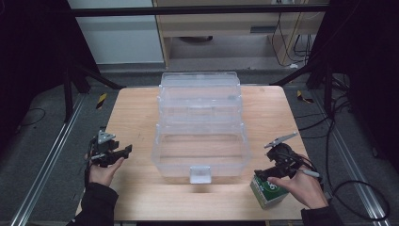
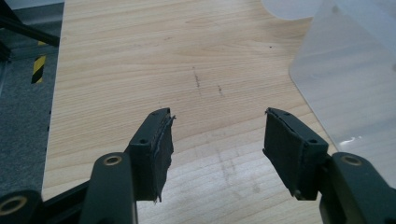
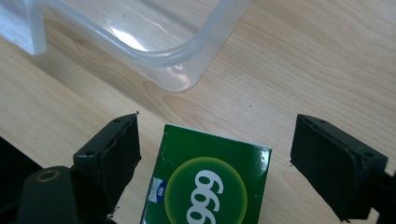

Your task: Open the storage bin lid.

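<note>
The small green cardboard carton (image 1: pixel 268 190) printed with a white "999" stands near the front right corner of the light wooden surface (image 1: pixel 136 113), just off the front right corner of the clear plastic storage box (image 1: pixel 201 150), which sits open at the middle of the surface.

The right gripper (image 3: pixel 215 158) is positioned over the carton with its fingers (image 3: pixel 109 154) spread wide, one on each side of the printed face. From the right gripper view there is a clear gap on both sides, so nothing is clamped yet.

The left gripper (image 1: pixel 113 153) waits near the left edge of the surface, fingers (image 2: pixel 154 149) likewise spread and holding nothing.

Handling assessment:
- Weight: probably light (a thin carton of this kind, contents unknown).
- Stiffness: the walls would likely give under hard pressure; moderate closing force is advised.
- Surface: the print looks glossy, so some slip against the pads is possible.

Recommended hold: across the two opposite narrow sides, near mid-height, so that the fingers bear close to the folded edges, where the carton is stiffest. Pinching one corner risks twisting or crushing it.
</note>
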A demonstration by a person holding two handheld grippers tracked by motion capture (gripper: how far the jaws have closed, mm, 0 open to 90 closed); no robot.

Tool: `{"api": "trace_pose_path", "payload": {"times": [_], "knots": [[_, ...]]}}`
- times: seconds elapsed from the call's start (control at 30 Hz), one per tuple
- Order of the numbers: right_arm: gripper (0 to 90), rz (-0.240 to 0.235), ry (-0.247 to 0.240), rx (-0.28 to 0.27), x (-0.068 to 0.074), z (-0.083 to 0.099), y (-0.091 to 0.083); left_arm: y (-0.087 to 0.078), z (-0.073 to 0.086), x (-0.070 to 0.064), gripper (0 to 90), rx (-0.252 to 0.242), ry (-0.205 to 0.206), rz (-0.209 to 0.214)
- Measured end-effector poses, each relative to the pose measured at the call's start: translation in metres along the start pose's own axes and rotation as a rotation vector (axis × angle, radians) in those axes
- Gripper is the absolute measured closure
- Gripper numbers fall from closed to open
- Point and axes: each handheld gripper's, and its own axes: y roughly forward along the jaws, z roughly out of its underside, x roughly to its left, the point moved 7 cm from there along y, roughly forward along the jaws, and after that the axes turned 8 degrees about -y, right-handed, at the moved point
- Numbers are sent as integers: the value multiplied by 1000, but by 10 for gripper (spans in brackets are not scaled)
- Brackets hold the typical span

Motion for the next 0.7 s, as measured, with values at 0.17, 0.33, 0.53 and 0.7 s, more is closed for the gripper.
{"api": "trace_pose_path", "payload": {"times": [0.17, 0.33, 0.53, 0.7], "knots": [[139, -6, 4, 31, 1, 6, 1, 1, 1, 2, 404, 3, -5, -5], [126, -10, -2, 50, 1, 8, 0, 2, 1, 2, 403, 5, -5, -6], [107, -30, 2, 85, 4, 10, 0, 4, 3, 4, 402, 17, -7, -8], [98, -46, 13, 132, 6, 16, 3, 6, 5, 3, 402, 27, 1, -8]]}}
